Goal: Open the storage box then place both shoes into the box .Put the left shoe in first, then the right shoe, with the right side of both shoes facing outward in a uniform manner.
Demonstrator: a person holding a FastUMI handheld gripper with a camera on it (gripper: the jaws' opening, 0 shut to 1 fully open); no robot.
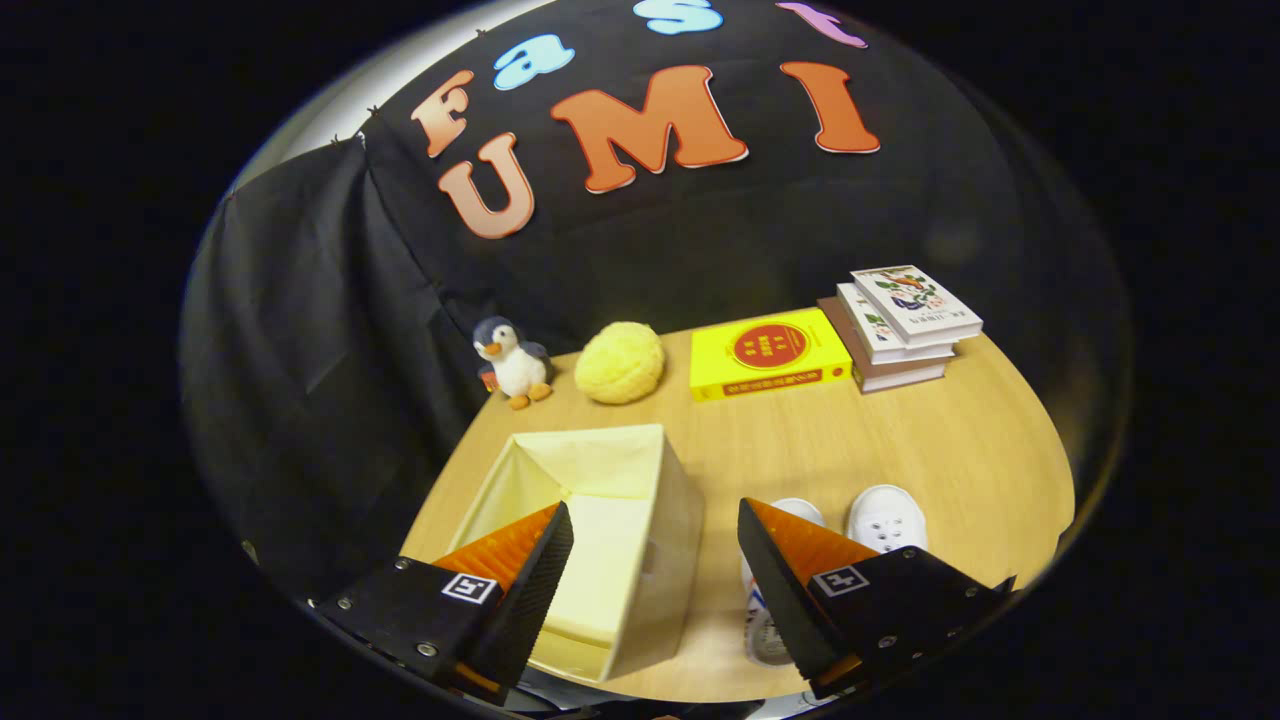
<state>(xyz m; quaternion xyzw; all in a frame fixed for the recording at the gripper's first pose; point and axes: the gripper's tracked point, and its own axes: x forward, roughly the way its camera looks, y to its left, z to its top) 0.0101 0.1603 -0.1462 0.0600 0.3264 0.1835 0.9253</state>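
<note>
From the gripper view, your tongs (655, 580) hang spread wide apart and grip nothing, one finger over the storage box (600, 545) and the other over the shoes. Each finger carries a small square black-and-white marker; that is the only print on them you can make out.

The yellow book (768, 353) has a red round badge on its cover and a red band along its spine, but the writing is too small to read. The stack of books (900, 325) beside it shows flowered covers, and their titles are just as unclear.

The storage box sits open on the wooden tabletop (950, 440), pale cream inside, just ahead of the fingers. To its side lie two white shoes: the near shoe (765, 620) is mostly hidden behind a finger, with what may be a blue and red mark on its side, and the far shoe (886, 518) shows only its perforated toe.

Beyond the box, a plush penguin (512, 362) and a yellow fuzzy ball (620, 362) stand against the black cloth wall (300, 350).
</note>
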